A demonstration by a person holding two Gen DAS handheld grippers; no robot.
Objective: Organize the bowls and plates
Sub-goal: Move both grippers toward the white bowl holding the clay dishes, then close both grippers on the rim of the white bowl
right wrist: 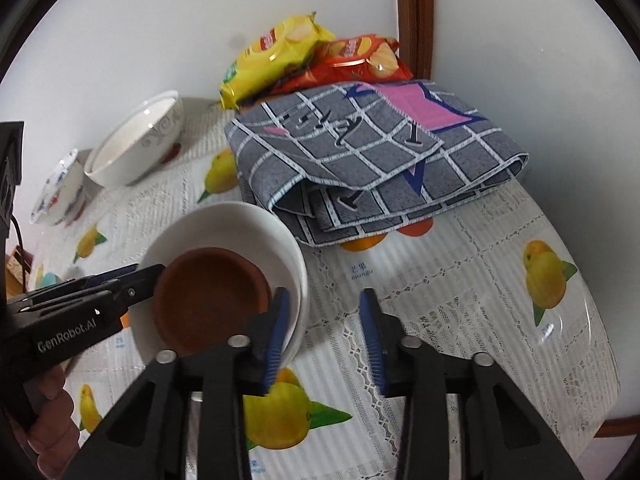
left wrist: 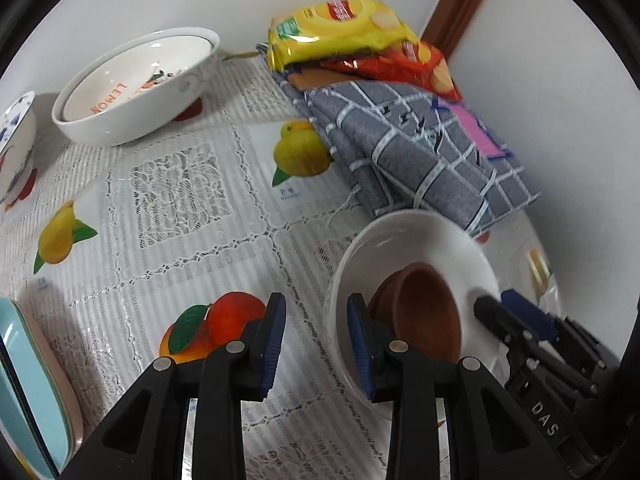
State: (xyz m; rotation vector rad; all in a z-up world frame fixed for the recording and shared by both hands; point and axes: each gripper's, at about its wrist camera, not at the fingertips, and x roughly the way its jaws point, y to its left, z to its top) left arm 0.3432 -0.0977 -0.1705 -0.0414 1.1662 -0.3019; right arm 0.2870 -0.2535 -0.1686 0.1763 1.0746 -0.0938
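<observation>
Both hand-held grippers gape empty; brown saucer (right wrist: 208, 304) in white bowl (right wrist: 256, 220) lies between.

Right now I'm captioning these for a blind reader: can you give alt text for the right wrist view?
A brown dish sits inside a white bowl on a fruit-print tablecloth, between the open right gripper and the left gripper at the bowl's far side. Behind lie a folded grey cloth and snack bags.

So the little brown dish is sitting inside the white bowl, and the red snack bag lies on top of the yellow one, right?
Not quite. The brown dish does sit inside the white bowl, but the yellow snack bag lies on top of the red snack bag, not under it. The right wrist view shows this.
</observation>
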